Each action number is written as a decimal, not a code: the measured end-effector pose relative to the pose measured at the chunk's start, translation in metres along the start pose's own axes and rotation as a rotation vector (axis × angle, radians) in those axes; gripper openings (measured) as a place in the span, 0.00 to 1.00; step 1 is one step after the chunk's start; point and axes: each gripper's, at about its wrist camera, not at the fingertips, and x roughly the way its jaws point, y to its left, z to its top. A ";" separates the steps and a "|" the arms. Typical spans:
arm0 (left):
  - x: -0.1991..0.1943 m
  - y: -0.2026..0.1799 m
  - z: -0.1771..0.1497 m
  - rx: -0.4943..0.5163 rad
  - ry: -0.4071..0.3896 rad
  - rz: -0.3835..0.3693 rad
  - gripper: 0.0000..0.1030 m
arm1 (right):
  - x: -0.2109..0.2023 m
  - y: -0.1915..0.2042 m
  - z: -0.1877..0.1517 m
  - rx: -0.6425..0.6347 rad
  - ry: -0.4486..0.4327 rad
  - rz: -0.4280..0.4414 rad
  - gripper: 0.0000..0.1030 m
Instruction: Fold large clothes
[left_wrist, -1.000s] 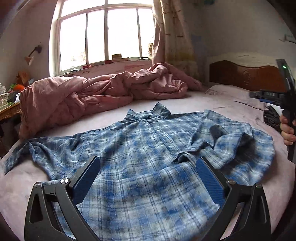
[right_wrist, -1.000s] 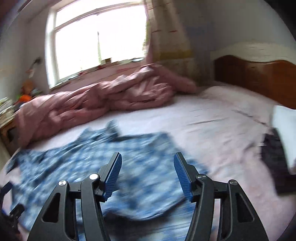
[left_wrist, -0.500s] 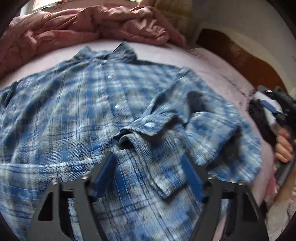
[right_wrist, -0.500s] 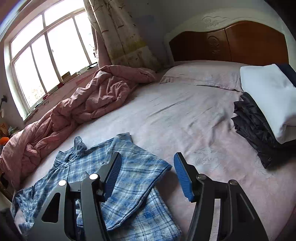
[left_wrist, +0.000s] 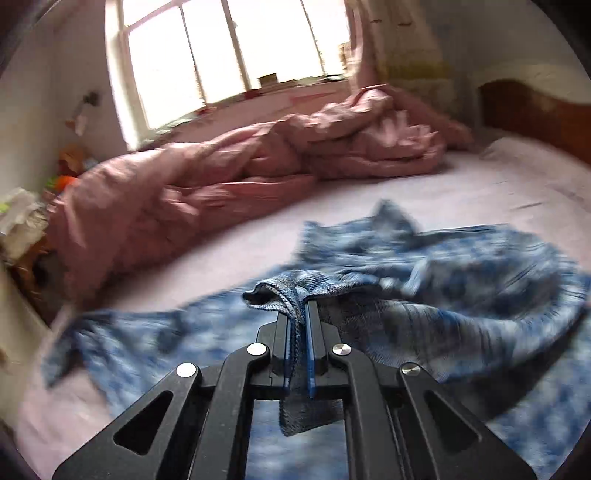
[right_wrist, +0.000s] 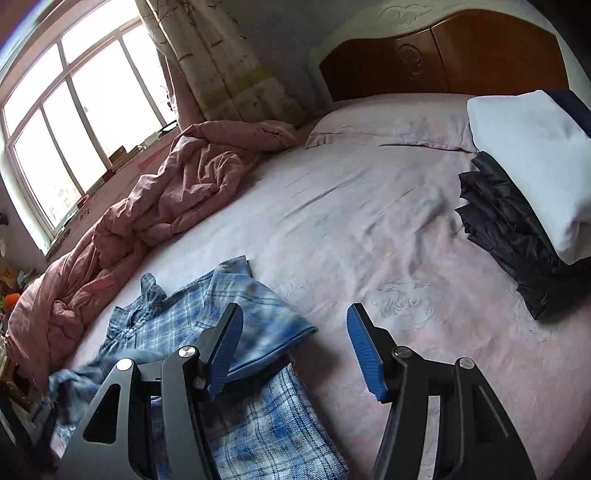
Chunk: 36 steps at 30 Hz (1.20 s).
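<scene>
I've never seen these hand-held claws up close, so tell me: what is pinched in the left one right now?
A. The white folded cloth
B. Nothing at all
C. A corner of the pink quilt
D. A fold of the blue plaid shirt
D: in the left wrist view the left gripper has closed with a fold of the blue plaid shirt clamped between its blue pads, fabric hanging out below them.

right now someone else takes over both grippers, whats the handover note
Left gripper: jaws have just closed, now shut on a fold of the blue plaid shirt, lifted off the bed.
Right gripper: open, empty, over the pink bedsheet beside the shirt's folded edge.
Shirt lies near the bed's foot; pink duvet bunched by the window; folded dark and white clothes stacked near the pillow.
Done: one side folded in. Left: finish folding, add to stack.
</scene>
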 end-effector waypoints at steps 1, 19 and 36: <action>0.007 0.012 0.003 0.003 0.004 0.055 0.05 | 0.000 0.001 -0.001 -0.006 0.000 -0.002 0.59; 0.027 0.093 -0.036 -0.153 -0.013 0.044 0.57 | 0.005 0.028 -0.010 -0.132 0.029 0.010 0.59; -0.100 0.163 -0.069 -0.238 -0.185 -0.181 0.99 | -0.006 0.097 -0.059 -0.364 0.084 0.156 0.60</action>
